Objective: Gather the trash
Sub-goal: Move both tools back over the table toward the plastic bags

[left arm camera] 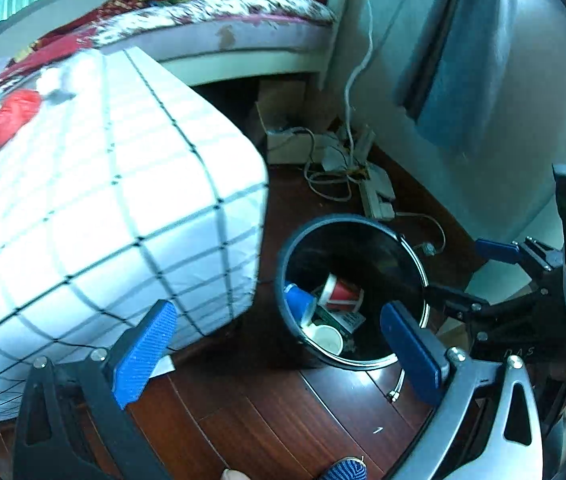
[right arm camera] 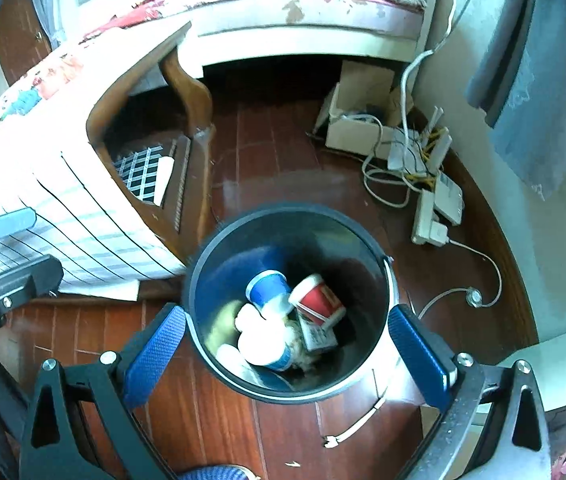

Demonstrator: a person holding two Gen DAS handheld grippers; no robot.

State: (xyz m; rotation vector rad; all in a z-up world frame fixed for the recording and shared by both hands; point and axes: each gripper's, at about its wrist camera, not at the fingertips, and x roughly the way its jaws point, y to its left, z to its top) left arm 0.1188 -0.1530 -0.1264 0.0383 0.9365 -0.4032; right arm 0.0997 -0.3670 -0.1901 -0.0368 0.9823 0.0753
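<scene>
Hovering above the bin (right arm camera: 203,264), the right gripper (right arm camera: 287,340) stands wide and empty; the left gripper (left arm camera: 279,344), beside the bin, likewise. Inside lie paper cups (right arm camera: 315,300): light, crushable. Grip each across its wall. Beyond the bin: cables (right arm camera: 387,184).

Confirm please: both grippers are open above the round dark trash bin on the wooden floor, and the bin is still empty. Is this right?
Not quite. The round dark trash bin is not empty: the right wrist view shows a blue paper cup, a red paper cup and other litter inside. The rest holds: the left gripper and right gripper are open above it, over the wooden floor.
</scene>
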